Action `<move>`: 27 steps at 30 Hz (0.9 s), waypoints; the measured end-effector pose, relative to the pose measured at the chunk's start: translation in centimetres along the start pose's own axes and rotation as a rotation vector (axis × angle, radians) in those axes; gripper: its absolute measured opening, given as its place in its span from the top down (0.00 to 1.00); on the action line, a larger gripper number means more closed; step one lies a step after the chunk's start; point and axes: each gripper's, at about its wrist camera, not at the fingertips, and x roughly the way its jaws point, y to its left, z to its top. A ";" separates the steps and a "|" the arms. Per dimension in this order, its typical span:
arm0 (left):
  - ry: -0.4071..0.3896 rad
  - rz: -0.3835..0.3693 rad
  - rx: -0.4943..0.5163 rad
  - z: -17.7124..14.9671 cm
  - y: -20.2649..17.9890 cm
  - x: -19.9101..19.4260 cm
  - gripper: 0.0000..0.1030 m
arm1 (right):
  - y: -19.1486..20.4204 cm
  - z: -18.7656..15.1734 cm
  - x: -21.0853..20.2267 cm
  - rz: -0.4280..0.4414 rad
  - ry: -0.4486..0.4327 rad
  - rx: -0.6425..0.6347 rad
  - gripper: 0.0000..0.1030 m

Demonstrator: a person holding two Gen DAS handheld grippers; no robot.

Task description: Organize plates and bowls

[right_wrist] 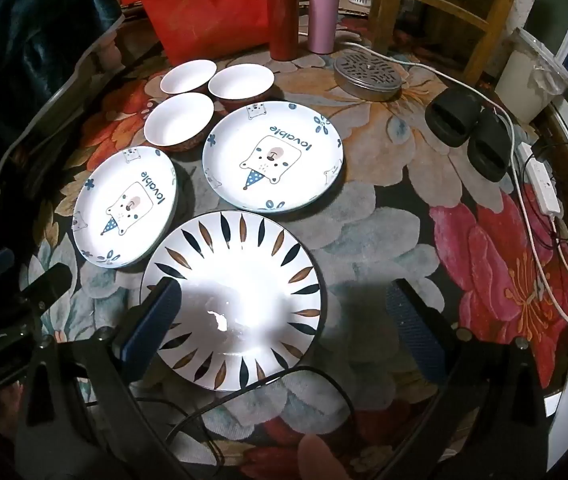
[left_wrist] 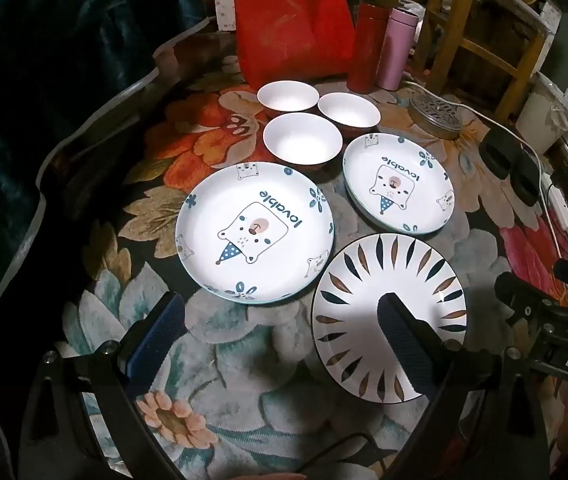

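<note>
Three white bowls (left_wrist: 302, 138) (right_wrist: 179, 121) stand in a cluster at the back of the flowered table. Two bear plates marked "lovable" lie in front of them, one left (left_wrist: 254, 236) (right_wrist: 126, 206) and one right (left_wrist: 398, 182) (right_wrist: 273, 158). A leaf-pattern plate (left_wrist: 388, 320) (right_wrist: 234, 304) lies nearest. My left gripper (left_wrist: 280, 332) is open and empty, its right finger above the leaf plate. My right gripper (right_wrist: 284, 320) is open and empty, its left finger above the leaf plate's left part. All dishes lie apart, none stacked.
A red bag (left_wrist: 292, 20), a red flask (left_wrist: 366, 48) and a pink flask (left_wrist: 396, 48) stand behind the bowls. A round metal lid (right_wrist: 367, 76), black slippers (right_wrist: 468, 132) and a power strip with cords (right_wrist: 544, 192) lie to the right. A dark blanket (left_wrist: 44, 100) drapes the left edge.
</note>
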 end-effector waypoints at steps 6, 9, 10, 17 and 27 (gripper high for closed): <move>0.001 0.005 0.002 0.0 0.0 0.0 0.05 | 0.0 0.0 0.0 0.003 0.001 0.001 0.00; 0.001 0.005 0.001 0.0 0.0 0.0 0.05 | 0.0 0.0 0.0 0.000 0.003 0.001 0.00; 0.002 0.005 0.001 0.0 0.0 0.0 0.05 | 0.0 0.0 0.0 0.000 0.003 0.001 0.00; 0.002 0.005 0.001 0.0 0.0 0.0 0.05 | -0.1 -0.1 0.0 0.001 0.003 0.001 0.00; 0.004 0.006 0.001 0.0 0.0 0.0 0.05 | -0.1 -0.1 0.1 0.003 0.006 0.000 0.00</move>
